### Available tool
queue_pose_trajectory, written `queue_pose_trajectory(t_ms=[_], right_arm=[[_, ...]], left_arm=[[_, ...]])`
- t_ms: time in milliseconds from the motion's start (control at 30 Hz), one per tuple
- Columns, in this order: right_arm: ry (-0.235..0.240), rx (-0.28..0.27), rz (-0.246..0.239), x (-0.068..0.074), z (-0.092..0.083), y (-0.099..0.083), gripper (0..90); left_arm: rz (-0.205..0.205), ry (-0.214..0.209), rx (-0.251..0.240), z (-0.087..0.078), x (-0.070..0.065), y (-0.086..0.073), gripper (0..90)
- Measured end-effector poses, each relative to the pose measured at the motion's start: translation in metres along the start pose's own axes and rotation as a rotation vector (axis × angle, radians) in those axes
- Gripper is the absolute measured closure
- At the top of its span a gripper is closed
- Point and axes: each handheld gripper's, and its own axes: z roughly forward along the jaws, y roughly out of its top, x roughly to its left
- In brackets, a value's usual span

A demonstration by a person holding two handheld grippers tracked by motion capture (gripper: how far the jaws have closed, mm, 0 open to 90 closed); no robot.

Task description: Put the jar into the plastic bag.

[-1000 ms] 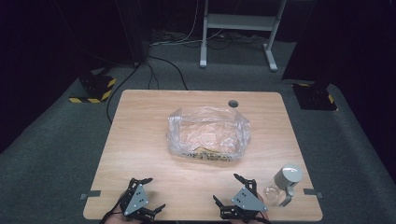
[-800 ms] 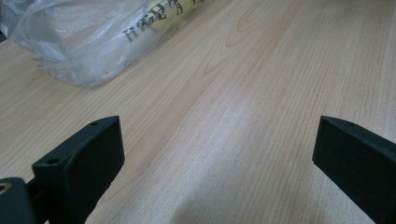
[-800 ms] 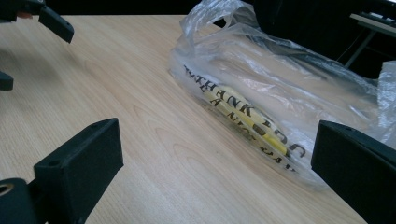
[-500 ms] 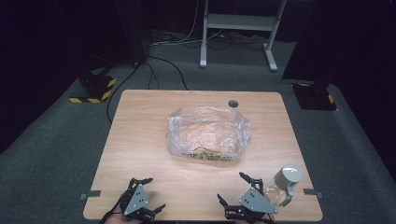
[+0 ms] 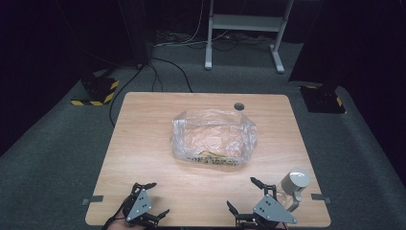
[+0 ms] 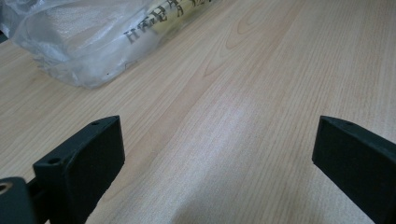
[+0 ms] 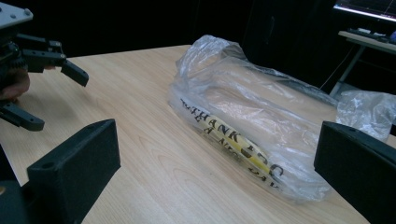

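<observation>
A clear plastic bag (image 5: 213, 136) with black lettering and a yellow strip lies in the middle of the wooden table (image 5: 143, 143). In the right gripper view the bag (image 7: 243, 107) lies ahead of my jaws. My left gripper (image 5: 160, 197) rests open at the near left edge, its jaws (image 6: 215, 154) wide over bare wood with the bag's corner (image 6: 84, 42) beyond. At the near right my right gripper (image 5: 241, 191) is open; its jaws (image 7: 215, 168) have just been opening a little further, with nothing between them. The left gripper (image 7: 58, 100) appears at the left of the right gripper view.
A grey-topped cylinder (image 5: 295, 182) stands by the table's right edge, just right of my right gripper. A round cable hole (image 5: 239, 106) sits near the far edge. Crumpled clear plastic (image 7: 369, 112) shows past the bag. Black-and-yellow blocks (image 5: 98, 91) and a desk frame (image 5: 244, 28) stand on the floor.
My right gripper has lifted a little and drifted slightly right, toward the grey-topped cylinder. The left gripper and the bag have stayed put.
</observation>
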Motion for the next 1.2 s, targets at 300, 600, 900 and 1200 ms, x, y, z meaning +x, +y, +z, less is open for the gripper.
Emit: queue_pose_trajectory(t_ms=[300,600,900,1200], right_arm=[[-0.021,-0.026,0.002,-0.005,-0.013,0.007,0.1],[-0.053,-0.034,0.010,-0.013,-0.023,0.010,0.1],[-0.089,-0.040,0.017,-0.023,-0.033,0.009,0.2],[-0.127,-0.047,0.022,-0.034,-0.043,0.009,0.2]], left_arm=[[0.006,-0.004,0.000,0.000,0.000,0.000,2.6],[0.021,-0.010,-0.001,0.000,-0.002,0.000,2.0],[0.019,-0.009,0.000,0.000,-0.002,0.000,1.9],[0.022,-0.013,-0.002,0.000,-0.002,0.000,1.9]])
